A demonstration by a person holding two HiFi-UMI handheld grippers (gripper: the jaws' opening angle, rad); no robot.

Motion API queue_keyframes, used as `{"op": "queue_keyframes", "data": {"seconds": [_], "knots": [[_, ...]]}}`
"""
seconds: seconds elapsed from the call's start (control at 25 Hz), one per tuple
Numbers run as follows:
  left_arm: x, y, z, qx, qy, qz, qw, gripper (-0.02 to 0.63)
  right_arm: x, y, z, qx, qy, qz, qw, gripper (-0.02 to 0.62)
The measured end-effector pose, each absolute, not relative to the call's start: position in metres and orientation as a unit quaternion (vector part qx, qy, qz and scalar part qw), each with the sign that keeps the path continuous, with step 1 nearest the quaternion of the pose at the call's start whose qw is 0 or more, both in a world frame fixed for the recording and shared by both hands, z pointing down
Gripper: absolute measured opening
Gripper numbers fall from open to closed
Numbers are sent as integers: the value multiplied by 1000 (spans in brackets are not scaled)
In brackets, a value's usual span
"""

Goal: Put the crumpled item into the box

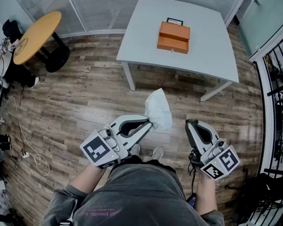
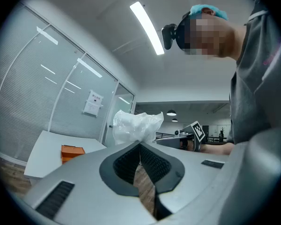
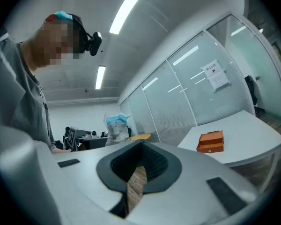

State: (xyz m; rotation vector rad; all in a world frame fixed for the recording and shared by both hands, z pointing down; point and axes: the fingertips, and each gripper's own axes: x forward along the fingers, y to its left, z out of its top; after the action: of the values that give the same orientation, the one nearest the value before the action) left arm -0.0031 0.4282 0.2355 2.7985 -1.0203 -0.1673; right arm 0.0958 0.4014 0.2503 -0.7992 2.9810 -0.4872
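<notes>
Crumpled item (image 1: 158, 109) pinched at the left gripper (image 1: 150, 124) tips, above the floor
Thin white crinkled sheet bunches up past the clamped jaws; right gripper (image 1: 190, 123) beside it, jaws together on nothing. Wood-plank floor (image 1: 85, 102) lies open ahead as far as the straight-edged white table (image 1: 207, 60); flat orange box (image 1: 173, 37) sits mid-table, well apart from every rim

Crumpled item (image 1: 159, 108) is showing thin, crinkled, glossy white film. Box (image 1: 173, 37) is presenting a matt orange finish. Bench (image 1: 146, 32) is appearing smooth, matt white. Floor (image 1: 85, 98) is showing grained wood planks. Left claw (image 1: 152, 123) and right claw (image 1: 190, 123) are showing matt grey plastic, ribbed black pads (image 2: 154, 162).
</notes>
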Motion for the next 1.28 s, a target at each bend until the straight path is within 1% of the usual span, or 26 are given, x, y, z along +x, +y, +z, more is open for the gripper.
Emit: {"op": "queue_keyframes", "data": {"seconds": [0.88,1.28], "knots": [[66,428,243,926,-368,-40,73,17,168,394,264,-245,954,-174,17,6],[80,429,247,922,-378,-34,73,17,179,396,271,-227,956,-184,8,6]]}}
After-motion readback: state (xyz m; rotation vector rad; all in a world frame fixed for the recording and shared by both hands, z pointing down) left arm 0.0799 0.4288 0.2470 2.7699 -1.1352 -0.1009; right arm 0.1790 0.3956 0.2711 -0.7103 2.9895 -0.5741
